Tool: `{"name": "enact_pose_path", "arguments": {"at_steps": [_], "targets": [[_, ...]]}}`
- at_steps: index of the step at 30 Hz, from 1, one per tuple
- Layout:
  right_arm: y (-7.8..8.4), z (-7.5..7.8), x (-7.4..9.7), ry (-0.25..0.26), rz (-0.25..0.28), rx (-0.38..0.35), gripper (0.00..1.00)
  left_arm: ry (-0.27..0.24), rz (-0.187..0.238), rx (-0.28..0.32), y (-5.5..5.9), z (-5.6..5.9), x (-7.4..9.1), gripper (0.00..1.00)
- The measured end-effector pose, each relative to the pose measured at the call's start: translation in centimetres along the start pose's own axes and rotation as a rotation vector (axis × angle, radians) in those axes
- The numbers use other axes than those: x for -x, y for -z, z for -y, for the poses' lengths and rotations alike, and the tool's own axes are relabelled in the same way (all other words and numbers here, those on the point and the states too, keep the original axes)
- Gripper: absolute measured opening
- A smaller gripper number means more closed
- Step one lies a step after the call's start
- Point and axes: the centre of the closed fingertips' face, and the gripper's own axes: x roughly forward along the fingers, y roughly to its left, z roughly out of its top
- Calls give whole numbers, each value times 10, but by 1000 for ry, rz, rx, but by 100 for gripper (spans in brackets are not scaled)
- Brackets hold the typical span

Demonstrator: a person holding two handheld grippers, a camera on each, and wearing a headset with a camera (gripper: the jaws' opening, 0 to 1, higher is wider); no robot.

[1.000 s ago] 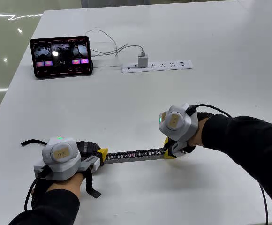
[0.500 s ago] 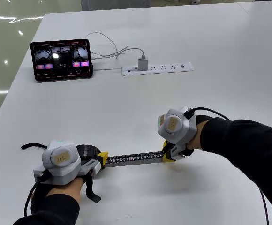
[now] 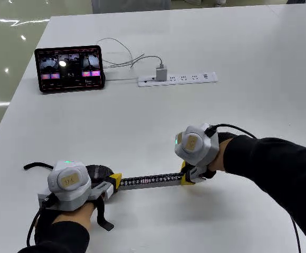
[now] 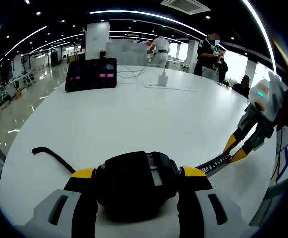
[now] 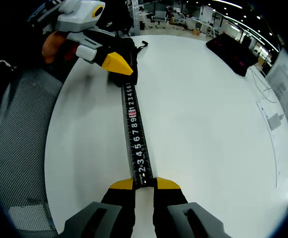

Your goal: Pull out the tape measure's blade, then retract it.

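Note:
A black tape measure case (image 3: pixel 97 171) lies near the table's front left, with my left gripper (image 3: pixel 112 180) shut on it; the left gripper view has the case (image 4: pixel 136 186) held between the yellow-tipped jaws of my left gripper (image 4: pixel 138 172). The numbered blade (image 3: pixel 150 181) runs out flat to the right along the table. My right gripper (image 3: pixel 187 178) is shut on the blade's end. In the right gripper view the blade (image 5: pixel 134 129) stretches from my right gripper (image 5: pixel 144 184) up to the case and the left gripper (image 5: pixel 115 60).
A tablet (image 3: pixel 68 67) stands at the back left, and a white power strip (image 3: pixel 177 79) with a charger and cables lies behind the work. The case's black strap (image 3: pixel 37 166) trails left. A mesh chair (image 5: pixel 20 129) sits beside the table edge.
My right gripper has edged a little left toward the case with the blade's end, so slightly less blade is out. The left gripper and case have stayed put.

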Motion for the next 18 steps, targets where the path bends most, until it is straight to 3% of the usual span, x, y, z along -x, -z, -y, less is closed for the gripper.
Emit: {"name": "enact_pose_path", "arguments": {"at_steps": [15,18], "targets": [[-5,-1,-2,0,1,1,9,7,-25,-2,1,0,0,60],[-6,-1,-3,4,2,3,9,6,-2,-2,1,0,1,60]]}}
